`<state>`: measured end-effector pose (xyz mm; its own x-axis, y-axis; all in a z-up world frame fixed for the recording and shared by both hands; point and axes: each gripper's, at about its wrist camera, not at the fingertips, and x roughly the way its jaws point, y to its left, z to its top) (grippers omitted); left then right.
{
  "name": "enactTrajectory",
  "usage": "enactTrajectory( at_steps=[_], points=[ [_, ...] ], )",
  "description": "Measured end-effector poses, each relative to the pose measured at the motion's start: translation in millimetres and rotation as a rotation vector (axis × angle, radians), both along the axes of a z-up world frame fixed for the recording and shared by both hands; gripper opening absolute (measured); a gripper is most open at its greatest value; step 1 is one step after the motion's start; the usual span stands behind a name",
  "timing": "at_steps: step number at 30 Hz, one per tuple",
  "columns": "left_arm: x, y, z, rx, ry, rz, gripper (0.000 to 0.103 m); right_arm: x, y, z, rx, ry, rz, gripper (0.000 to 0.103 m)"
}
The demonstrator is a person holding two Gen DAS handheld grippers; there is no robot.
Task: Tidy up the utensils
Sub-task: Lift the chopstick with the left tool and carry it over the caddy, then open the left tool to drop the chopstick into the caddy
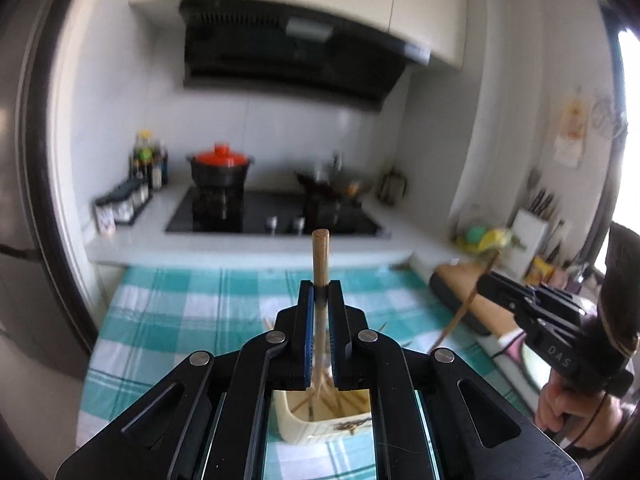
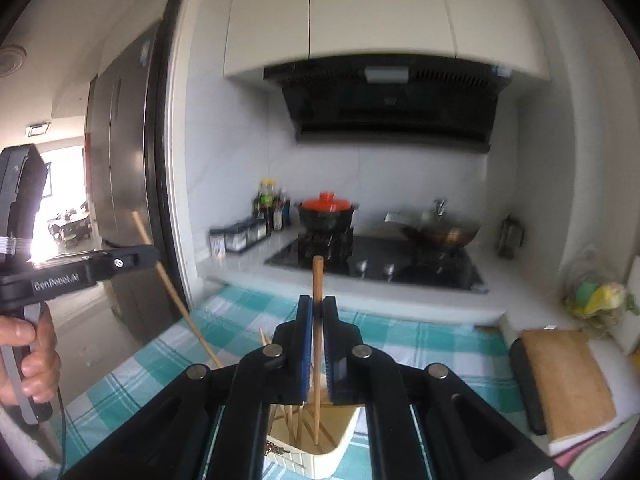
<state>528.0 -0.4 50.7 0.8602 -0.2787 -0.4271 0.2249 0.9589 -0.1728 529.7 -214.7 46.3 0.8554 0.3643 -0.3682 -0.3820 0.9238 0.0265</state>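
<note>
We hold one chopstick in each tool. Our left tool is clenched on a wooden chopstick that stands nearly upright between its pads, its blunt end sticking up above the fingertips and its lower length running down toward the cream holder beneath us. Our right tool is likewise clenched on a second chopstick, also close to upright — its tip reaches down into the same holder, where more chopsticks lean against one another. The holder sits on the tabletop, on a teal-and-white checked cloth. From the left wrist view the right tool appears off to the right, gripped by a hand. Beyond the cloth lie the black hob and a dark pot with a red lid — all blurred.
</note>
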Motion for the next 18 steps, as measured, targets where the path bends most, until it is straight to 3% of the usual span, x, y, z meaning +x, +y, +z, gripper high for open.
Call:
enactTrajectory(
  at_steps=[4, 11, 13, 14, 15, 17, 18],
  points=[
    [37, -5, -36, 0.024, 0.137, -0.007, 0.005, 62, 2, -42, 0.006, 0.249, -0.016, 0.005],
    [76, -10, -77, 0.048, 0.273, -0.006, 0.008, 111, 10, -90, 0.010, 0.434, 0.004, 0.009],
    [74, -11, -77, 0.058, 0.271, -0.009, 0.025, 109, 12, -93, -0.010, 0.416, -0.013, 0.024],
    [69, -11, -75, 0.068, 0.261, -0.009, 0.043, 103, 11, -91, -0.014, 0.388, -0.026, 0.042],
    [60, -10, -71, 0.083, 0.236, -0.003, 0.059, 92, 7, -85, -0.011, 0.337, -0.041, 0.048],
    [35, -8, -58, 0.132, 0.157, 0.012, 0.070, 68, 0, -69, -0.015, 0.255, -0.060, 0.049],
    [21, -9, -51, 0.162, 0.118, 0.021, 0.079, 61, -1, -62, -0.017, 0.232, -0.062, 0.055]
  ],
)
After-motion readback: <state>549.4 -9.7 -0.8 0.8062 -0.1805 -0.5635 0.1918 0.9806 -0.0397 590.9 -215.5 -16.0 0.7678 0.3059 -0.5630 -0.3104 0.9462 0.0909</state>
